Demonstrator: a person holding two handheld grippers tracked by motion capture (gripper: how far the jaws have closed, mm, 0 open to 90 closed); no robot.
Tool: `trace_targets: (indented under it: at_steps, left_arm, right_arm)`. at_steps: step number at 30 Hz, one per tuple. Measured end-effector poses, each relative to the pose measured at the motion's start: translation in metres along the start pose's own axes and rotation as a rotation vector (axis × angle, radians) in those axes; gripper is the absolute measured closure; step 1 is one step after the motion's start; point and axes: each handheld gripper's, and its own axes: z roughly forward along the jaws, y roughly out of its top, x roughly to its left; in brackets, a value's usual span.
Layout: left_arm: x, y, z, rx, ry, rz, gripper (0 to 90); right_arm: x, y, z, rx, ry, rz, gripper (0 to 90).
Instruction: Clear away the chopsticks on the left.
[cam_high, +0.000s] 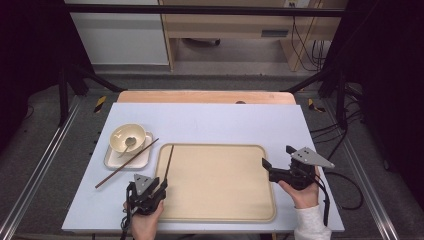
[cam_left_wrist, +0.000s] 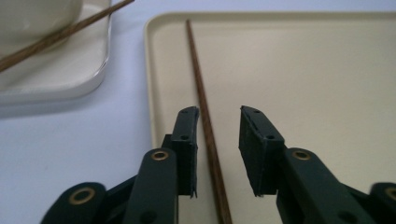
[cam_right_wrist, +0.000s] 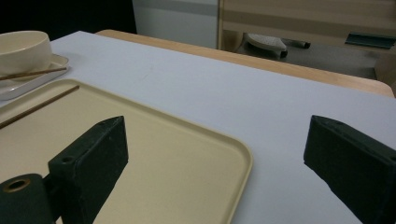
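Most of the tray (cam_high: 220, 185) lies bare, so its middle and right half give open passage. Along its left edge a chopstick (cam_high: 169, 159) lies lengthwise, between the parted jaws of the left hand-held gripper (cam_high: 161, 187). Left of the tray, a bowl (cam_high: 128, 137) on a small plate (cam_high: 112, 159), with a second chopstick (cam_high: 126, 164) slanting across it, blocks that corner. The far strip of the surface (cam_high: 210, 122) is free.

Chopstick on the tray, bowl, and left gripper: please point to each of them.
chopstick on the tray (cam_left_wrist: 201, 93), left gripper view, middle of its wooden shaft
bowl (cam_high: 122, 134), high view, its rim
left gripper (cam_left_wrist: 218, 122), left gripper view, midway between its fingertips
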Motion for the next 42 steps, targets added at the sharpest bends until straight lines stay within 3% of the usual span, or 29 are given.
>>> trace_targets:
  at_steps: [1,6,12,16,19,23,26,28,31,33,37,42]
  left_arm:
    - [0.001,0.004,-0.003,-0.019,-0.031,0.008,63.8]
    - [0.002,0.024,-0.017,-0.058,-0.094,0.056,53.0]
    - [0.008,0.051,-0.031,-0.099,-0.15,0.114,43.8]
    - [0.012,0.074,-0.041,-0.13,-0.188,0.179,38.7]
    - [0.014,0.086,-0.046,-0.12,-0.166,0.235,36.0]
    - [0.019,0.095,-0.045,-0.105,-0.241,0.24,32.3]
    - [0.025,0.096,-0.042,-0.093,-0.281,0.254,31.5]
    - [0.028,0.093,-0.039,-0.081,-0.276,0.29,29.3]
    - [0.036,0.082,-0.037,-0.081,-0.286,0.31,28.0]
    - [0.044,0.074,-0.036,-0.065,-0.277,0.323,26.9]
    - [0.057,0.067,-0.037,-0.061,-0.257,0.298,25.7]
    - [0.07,0.055,-0.037,-0.056,-0.24,0.316,24.7]
  right_arm:
    - [0.0,0.0,0.0,-0.004,0.002,0.006,6.7]
    - [0.0,0.001,-0.002,-0.009,-0.001,0.003,6.7]
    - [-0.001,0.001,-0.003,-0.01,-0.002,0.006,6.6]
    - [0.0,0.001,-0.003,-0.01,-0.001,0.008,6.6]
    - [0.0,0.001,-0.003,-0.012,-0.002,0.002,6.6]
    - [0.0,0.002,-0.003,-0.011,0.001,0.003,6.6]
    - [0.001,0.002,-0.003,-0.014,-0.001,0.001,6.6]
    - [0.0,0.003,-0.004,-0.017,0.001,0.001,6.6]
    - [0.0,0.003,-0.004,-0.015,-0.002,0.002,6.6]
    - [-0.001,0.002,-0.004,-0.015,-0.006,0.002,6.6]
    - [-0.001,0.001,-0.003,-0.008,-0.009,0.005,6.6]
    - [-0.001,0.001,-0.003,-0.01,-0.006,0.003,6.6]
